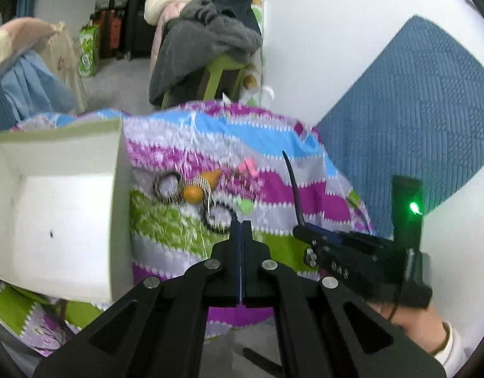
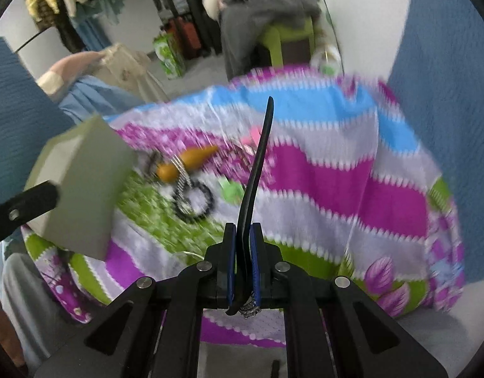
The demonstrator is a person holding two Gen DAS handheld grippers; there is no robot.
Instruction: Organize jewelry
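My right gripper (image 2: 242,230) is shut on a thin black strap-like piece (image 2: 257,160) that sticks up and forward; it also shows in the left wrist view (image 1: 294,189). My left gripper (image 1: 241,225) is shut with nothing between its fingers, just short of a black beaded ring (image 1: 218,217). Around it on the striped cloth (image 1: 273,189) lie an orange drop-shaped piece (image 1: 193,193), a dark ring (image 1: 168,186) and a pink piece (image 1: 246,167). An open white box (image 1: 56,208) stands left of them.
A blue textured mat (image 1: 415,119) lies to the right on the white surface. A chair heaped with grey clothes (image 1: 204,44) stands behind the cloth. Bags and luggage (image 1: 116,31) stand at the back.
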